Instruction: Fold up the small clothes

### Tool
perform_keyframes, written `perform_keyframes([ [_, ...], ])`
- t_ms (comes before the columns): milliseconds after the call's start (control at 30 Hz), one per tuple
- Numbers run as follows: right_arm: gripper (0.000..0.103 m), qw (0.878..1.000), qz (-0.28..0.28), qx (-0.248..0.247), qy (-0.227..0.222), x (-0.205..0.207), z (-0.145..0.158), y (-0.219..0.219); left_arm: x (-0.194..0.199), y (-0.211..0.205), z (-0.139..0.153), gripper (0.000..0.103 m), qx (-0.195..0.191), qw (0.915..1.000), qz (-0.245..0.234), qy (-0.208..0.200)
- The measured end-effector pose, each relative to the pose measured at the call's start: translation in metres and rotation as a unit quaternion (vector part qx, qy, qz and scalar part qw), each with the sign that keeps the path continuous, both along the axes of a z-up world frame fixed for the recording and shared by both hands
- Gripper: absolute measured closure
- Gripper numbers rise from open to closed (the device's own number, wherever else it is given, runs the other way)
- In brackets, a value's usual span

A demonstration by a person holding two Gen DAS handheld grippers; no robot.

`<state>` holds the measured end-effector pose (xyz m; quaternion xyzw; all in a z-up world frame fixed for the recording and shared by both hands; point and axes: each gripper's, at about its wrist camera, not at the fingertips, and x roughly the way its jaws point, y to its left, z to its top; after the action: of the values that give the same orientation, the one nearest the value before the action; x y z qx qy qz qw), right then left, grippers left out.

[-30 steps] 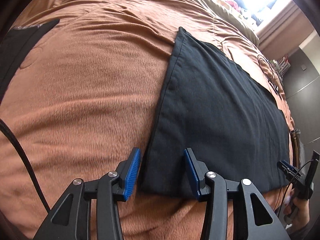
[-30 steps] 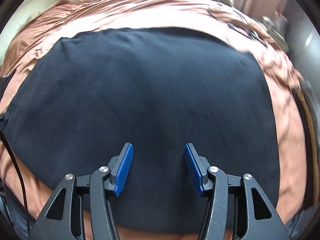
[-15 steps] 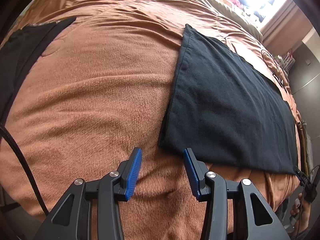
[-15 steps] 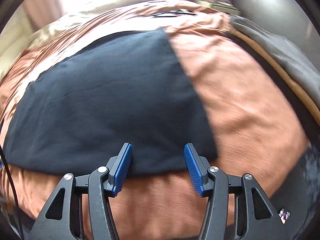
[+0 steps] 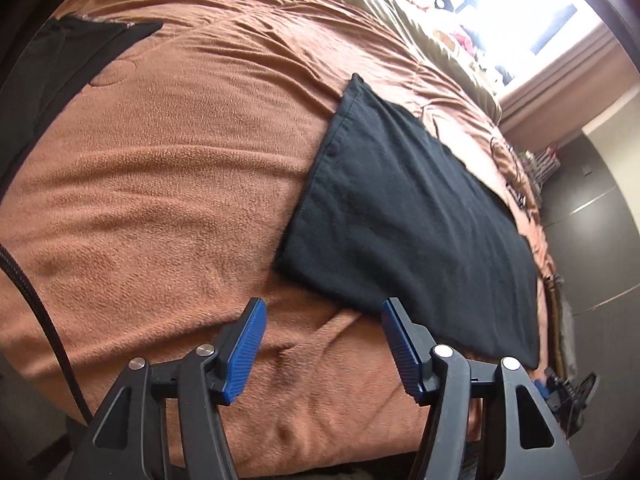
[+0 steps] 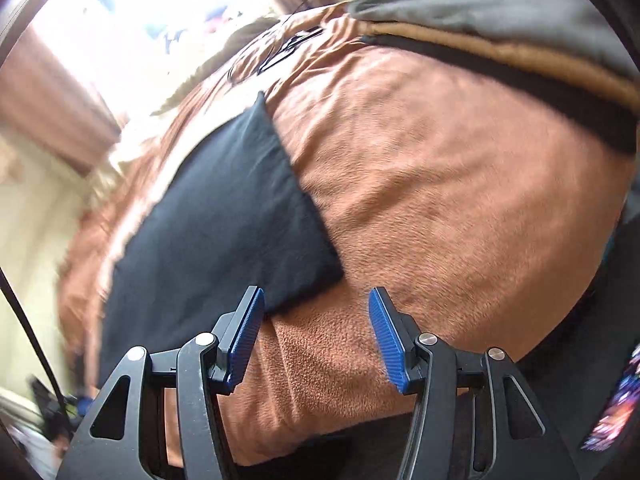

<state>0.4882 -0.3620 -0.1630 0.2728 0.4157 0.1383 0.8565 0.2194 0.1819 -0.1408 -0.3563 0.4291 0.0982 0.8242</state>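
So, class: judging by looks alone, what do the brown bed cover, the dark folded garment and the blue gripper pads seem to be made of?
Brown bed cover: probably fleece; matte, fuzzy nap with soft creases.
Dark folded garment: likely a woven or knit cotton-type fabric; flat, matte, with a stitched hem.
Blue gripper pads: apparently rubber or plastic; fine ribs across the face.

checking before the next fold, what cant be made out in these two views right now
- Folded black cloth: its layers and type; only the flat top shows.
- Second dark garment, left wrist view: cut off by the edge.
- Small clutter near the window: too small.
- Right wrist view: cloth's far edge motion-blurred.
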Motion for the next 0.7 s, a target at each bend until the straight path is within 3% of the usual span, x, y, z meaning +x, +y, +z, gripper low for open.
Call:
perform_keyframes([
  [267,0.051,0.989,0.007,0.145,0.01,0.005,-0.03,-0.029,0.005,-0.003,-0.009,0.04,-0.061,0.9975,0.022,-0.027],
  [600,0.052,0.991,0.006,0.134,0.023,0.027,-0.037,-0.023,0.013,0.005,-0.031,0.04,-0.1,0.9937,0.048,-0.018],
  [700,0.058,0.993,0.002,0.117,0.02,0.028,-0.032,-0.017,0.017,0.01,-0.032,0.04,-0.107,0.9918,0.061,-0.033],
])
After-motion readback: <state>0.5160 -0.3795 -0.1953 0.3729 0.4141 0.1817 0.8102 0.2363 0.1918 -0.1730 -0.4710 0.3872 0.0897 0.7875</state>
